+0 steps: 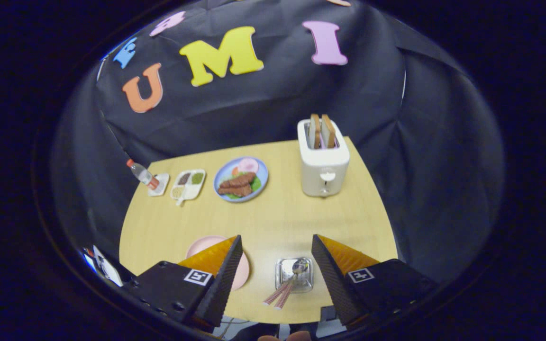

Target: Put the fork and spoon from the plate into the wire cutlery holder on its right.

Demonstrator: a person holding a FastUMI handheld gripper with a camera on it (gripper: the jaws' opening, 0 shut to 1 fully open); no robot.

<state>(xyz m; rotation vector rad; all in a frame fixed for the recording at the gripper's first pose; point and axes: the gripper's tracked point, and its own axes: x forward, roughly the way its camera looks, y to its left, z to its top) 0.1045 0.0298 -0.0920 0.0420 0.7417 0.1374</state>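
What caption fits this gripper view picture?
Open gripper above a shiny wire cutlery holder holding striped-handled fork and spoon, beside a pink plate.

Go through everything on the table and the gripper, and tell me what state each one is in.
Gripper: open, holding nothing.
Cutlery holder: upright between the fingers, two utensils in it, handles leaning out.
Pink plate: looks empty, partly hidden by a finger.
Toaster: two slices up.
Blue plate: full of food.
Bottle: tilted, capped.

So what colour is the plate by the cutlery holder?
Pink plate, seen in the gripper view.
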